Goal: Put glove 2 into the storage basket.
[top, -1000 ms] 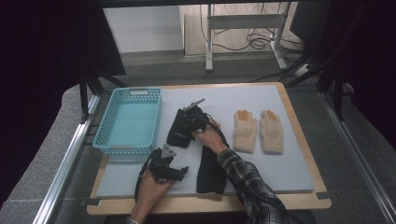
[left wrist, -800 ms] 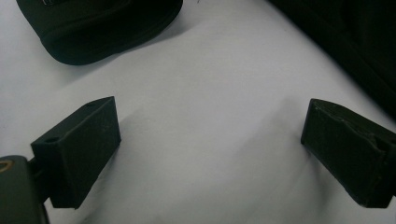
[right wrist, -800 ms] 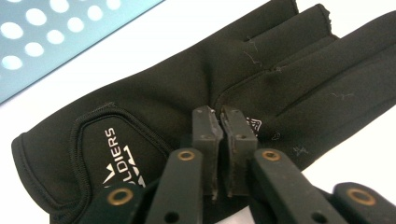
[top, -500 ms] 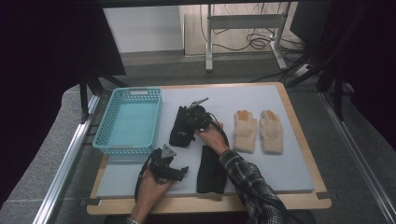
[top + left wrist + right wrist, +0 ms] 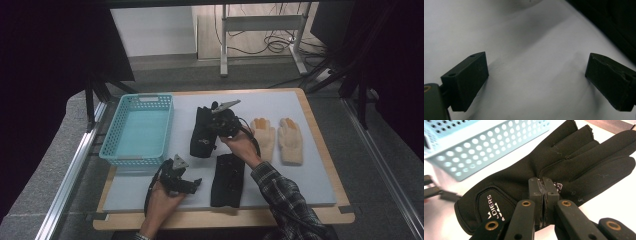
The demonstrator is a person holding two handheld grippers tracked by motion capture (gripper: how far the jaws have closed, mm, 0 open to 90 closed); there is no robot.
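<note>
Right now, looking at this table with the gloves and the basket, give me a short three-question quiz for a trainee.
1. True or false: the right gripper has its jaws pressed together over the black fabric glove beside the light blue perforated plastic basket.
2. Multiple choice: the left gripper is A) shut on a glove, B) open over the bare pale grey table mat, C) inside the basket.
3. How many gloves lie on the mat in the high view, and in which colours?

Key
1. True.
2. B.
3. Four: two black ones, with the second black glove nearer the person, and a pair of tan knitted gloves farther to the right.
</note>
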